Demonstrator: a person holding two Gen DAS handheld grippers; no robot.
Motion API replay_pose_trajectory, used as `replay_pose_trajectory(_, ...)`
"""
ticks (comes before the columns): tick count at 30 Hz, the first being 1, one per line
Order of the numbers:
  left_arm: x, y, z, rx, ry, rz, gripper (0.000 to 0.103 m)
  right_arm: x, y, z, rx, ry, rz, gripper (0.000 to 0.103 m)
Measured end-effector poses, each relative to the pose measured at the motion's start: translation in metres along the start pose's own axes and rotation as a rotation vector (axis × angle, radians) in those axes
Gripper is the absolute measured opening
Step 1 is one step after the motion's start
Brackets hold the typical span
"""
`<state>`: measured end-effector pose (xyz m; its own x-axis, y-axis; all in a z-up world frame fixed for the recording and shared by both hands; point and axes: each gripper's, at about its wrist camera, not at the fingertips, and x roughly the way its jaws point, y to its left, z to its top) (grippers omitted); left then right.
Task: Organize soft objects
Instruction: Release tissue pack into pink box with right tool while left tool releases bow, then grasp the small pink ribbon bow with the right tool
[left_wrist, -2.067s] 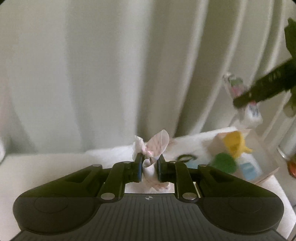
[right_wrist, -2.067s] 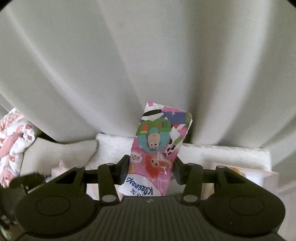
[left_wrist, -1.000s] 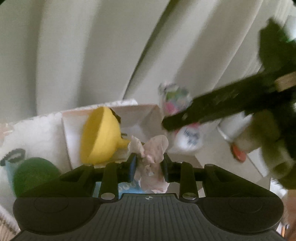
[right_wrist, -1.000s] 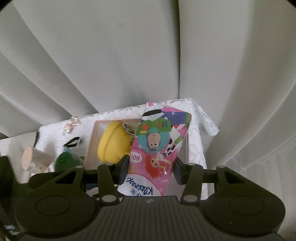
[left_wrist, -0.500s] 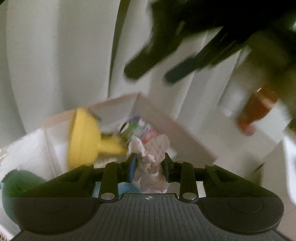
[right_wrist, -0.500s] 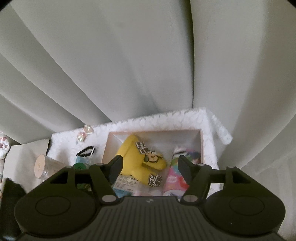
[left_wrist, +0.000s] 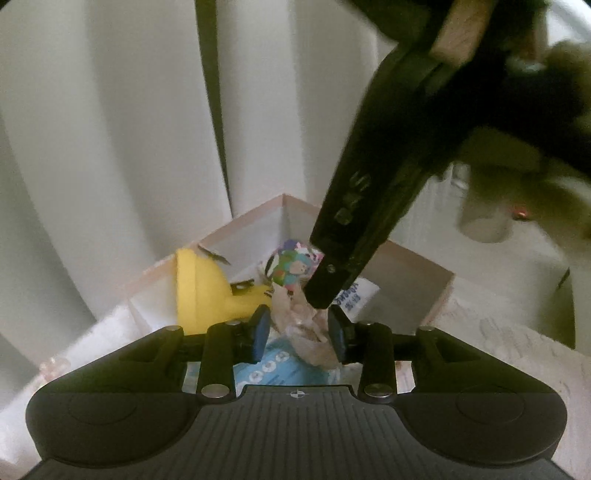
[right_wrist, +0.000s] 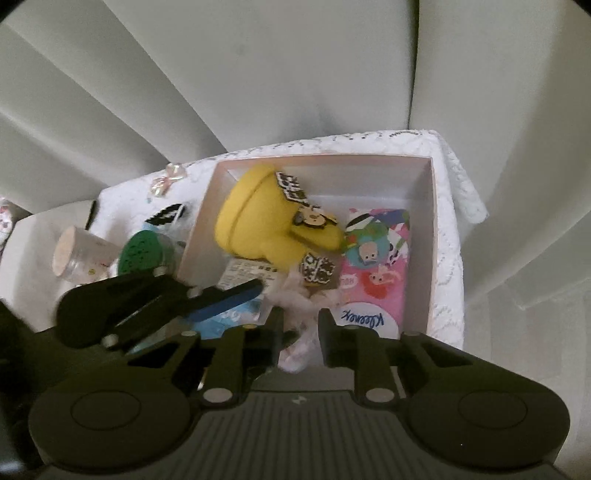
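The left hand-held gripper (left_wrist: 298, 329) has just been opening; its jaws stand apart around the pink-white cloth bundle (left_wrist: 301, 326), over the white box (right_wrist: 433, 236). The right hand-held gripper (right_wrist: 299, 334), just narrowed, holds nothing, its tip crowding the bundle. Ahead lie the yellow plush (right_wrist: 258, 218) and the tissue pack (right_wrist: 373, 266), leaving little room.

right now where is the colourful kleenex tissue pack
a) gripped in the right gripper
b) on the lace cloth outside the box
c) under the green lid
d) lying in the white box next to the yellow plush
d: the Kleenex pack lies flat inside the white box, beside the yellow plush, and the right gripper does not hold it.
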<state>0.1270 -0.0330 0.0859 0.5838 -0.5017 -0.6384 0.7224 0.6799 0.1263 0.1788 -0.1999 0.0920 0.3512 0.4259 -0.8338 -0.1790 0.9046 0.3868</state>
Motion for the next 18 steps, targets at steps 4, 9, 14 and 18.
replay_pose_trajectory(4,-0.028,0.01,0.007,-0.066,-0.049,-0.02,0.04,0.009,-0.004,0.0,0.009,0.008,-0.059,0.019)
replay_pose_trajectory(9,-0.088,0.052,0.001,-0.287,-0.119,0.03,0.039,0.014,-0.005,-0.004,0.038,0.028,-0.13,0.023)
replay_pose_trajectory(14,-0.168,0.104,-0.032,-0.401,-0.2,0.2,0.038,-0.014,-0.007,0.001,0.084,-0.022,-0.099,0.054)
replay_pose_trajectory(18,-0.211,0.134,-0.075,-0.484,-0.177,0.293,0.037,-0.053,0.023,-0.002,0.002,-0.2,-0.132,0.054)
